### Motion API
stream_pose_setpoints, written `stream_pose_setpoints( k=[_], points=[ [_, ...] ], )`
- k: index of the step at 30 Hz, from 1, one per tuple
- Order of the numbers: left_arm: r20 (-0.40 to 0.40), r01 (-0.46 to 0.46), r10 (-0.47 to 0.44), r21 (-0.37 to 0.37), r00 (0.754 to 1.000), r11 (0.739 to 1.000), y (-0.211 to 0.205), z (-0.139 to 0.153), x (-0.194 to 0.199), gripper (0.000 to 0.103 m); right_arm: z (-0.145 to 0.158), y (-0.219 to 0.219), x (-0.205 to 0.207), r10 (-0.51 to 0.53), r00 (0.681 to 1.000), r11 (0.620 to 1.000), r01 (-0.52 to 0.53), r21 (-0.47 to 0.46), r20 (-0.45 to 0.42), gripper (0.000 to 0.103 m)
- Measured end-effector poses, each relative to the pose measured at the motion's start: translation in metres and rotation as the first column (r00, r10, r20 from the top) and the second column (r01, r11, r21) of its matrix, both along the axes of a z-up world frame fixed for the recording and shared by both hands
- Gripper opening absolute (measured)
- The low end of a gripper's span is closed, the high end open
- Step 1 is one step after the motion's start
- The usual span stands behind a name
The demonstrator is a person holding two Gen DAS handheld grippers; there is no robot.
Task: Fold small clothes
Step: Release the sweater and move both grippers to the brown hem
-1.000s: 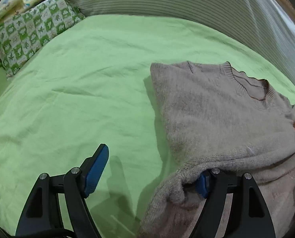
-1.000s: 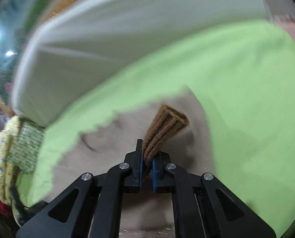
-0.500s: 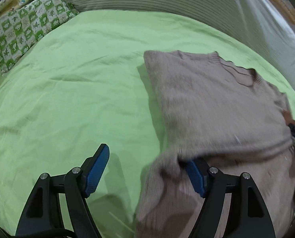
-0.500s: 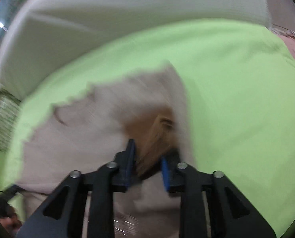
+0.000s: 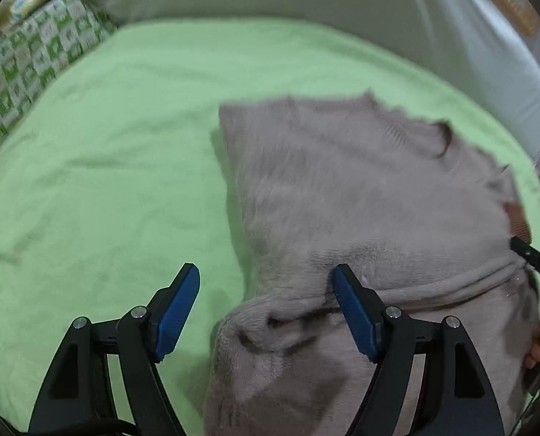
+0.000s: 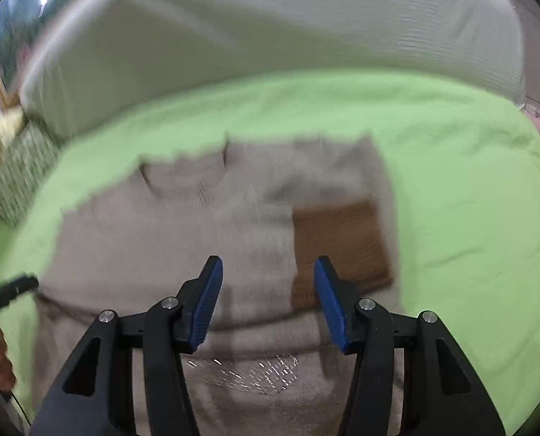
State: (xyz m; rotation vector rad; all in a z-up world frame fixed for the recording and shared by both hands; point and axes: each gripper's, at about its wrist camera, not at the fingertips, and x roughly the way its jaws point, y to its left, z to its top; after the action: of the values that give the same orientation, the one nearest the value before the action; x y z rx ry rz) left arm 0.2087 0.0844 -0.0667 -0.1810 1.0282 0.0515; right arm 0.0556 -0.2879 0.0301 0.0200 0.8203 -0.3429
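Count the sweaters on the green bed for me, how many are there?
1: a beige sweater lying on the green bed, under both open grippers. Others may be hidden.

Bed, green sheet [image 5: 117,167] — grey sweater [image 5: 342,196] spread on it; checked pillow [image 5: 26,69] at corner.

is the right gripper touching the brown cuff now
Cannot tell. In the right wrist view the right gripper is open above the sweater; its right pad overlaps the brown cuff.
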Motion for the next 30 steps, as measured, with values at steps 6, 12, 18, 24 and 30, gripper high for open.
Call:
stream_pose_setpoints(
  k=[6,12,18,24,30],
  points=[
    [0.014,0.018,-0.018,-0.027,1.0,0.999,0.002,0.006,-0.024,0.076,0.018,-0.01,-0.052,-0.015,0.997,0.999,0.011,0.052,0.078,0.054],
    [0.037,0.023,-0.019,-0.125,0.999,0.992,0.002,0.018,-0.08,0.076,0.037,0.012,-0.102,0.006,0.989,0.995,-0.02,0.093,0.148,0.058],
    [0.043,0.045,-0.039,-0.17,0.998,0.984,-0.002,0.025,-0.129,0.077,0.032,0.035,-0.141,0.018,0.985,0.992,-0.038,0.119,0.171,0.058],
    [0.026,0.053,-0.048,-0.194,0.998,0.98,0.004,0.022,-0.163,0.078,0.022,0.04,-0.185,-0.006,0.985,0.991,-0.017,0.133,0.174,0.058],
    [-0.004,0.073,-0.076,-0.207,0.997,0.976,0.007,0.007,-0.186,0.078,0.013,0.036,-0.222,-0.043,0.986,0.989,0.019,0.148,0.16,0.058]
  ],
)
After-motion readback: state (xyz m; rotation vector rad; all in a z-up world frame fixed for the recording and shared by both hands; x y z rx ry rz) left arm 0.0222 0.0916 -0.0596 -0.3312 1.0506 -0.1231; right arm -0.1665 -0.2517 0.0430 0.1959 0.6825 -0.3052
